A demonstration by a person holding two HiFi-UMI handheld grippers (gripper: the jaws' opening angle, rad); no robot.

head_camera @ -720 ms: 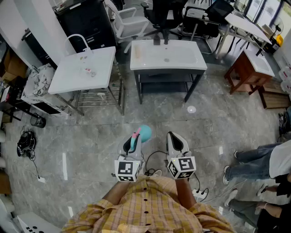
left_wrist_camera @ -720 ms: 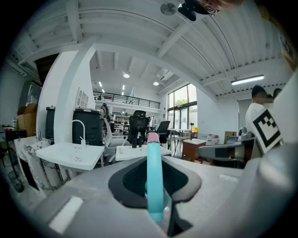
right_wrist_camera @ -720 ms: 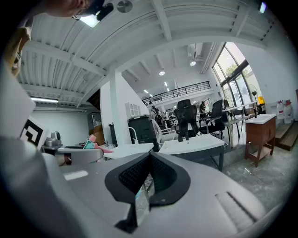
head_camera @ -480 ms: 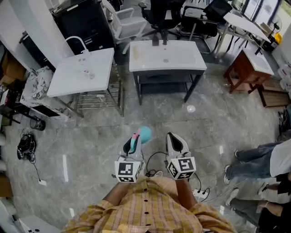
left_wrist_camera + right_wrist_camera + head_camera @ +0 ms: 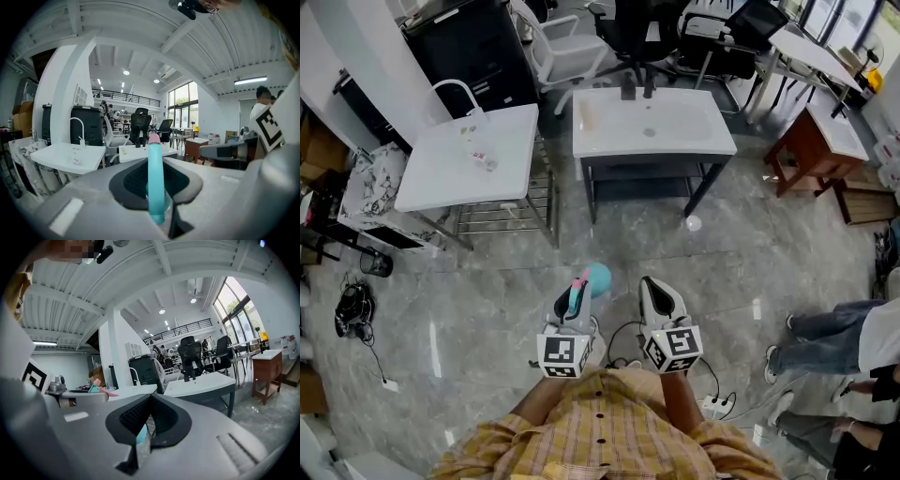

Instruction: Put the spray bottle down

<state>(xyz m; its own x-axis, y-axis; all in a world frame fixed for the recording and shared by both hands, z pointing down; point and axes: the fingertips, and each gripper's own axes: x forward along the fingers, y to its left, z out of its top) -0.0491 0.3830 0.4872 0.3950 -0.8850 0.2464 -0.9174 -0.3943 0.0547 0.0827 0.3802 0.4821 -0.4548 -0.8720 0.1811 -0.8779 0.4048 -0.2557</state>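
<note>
While the left gripper (image 5: 573, 302) pinches the teal plastic spray bottle with the pink trigger (image 5: 596, 277) above the grey marble floor (image 5: 487, 281), what does the right gripper (image 5: 656, 292) do? (operator)

Nothing. Its jaws are pressed together and empty, just beside the left. Keep it clear. (guide)

Where should the bottle go? (operator)

Probably on the white rectangular basin top on the dark metal frame (image 5: 652, 122), well ahead. Carry the bottle upright. Lower it until the base seats flat, away from the edge, then spread the jaws. Released early, it may topple. (guide)
</note>
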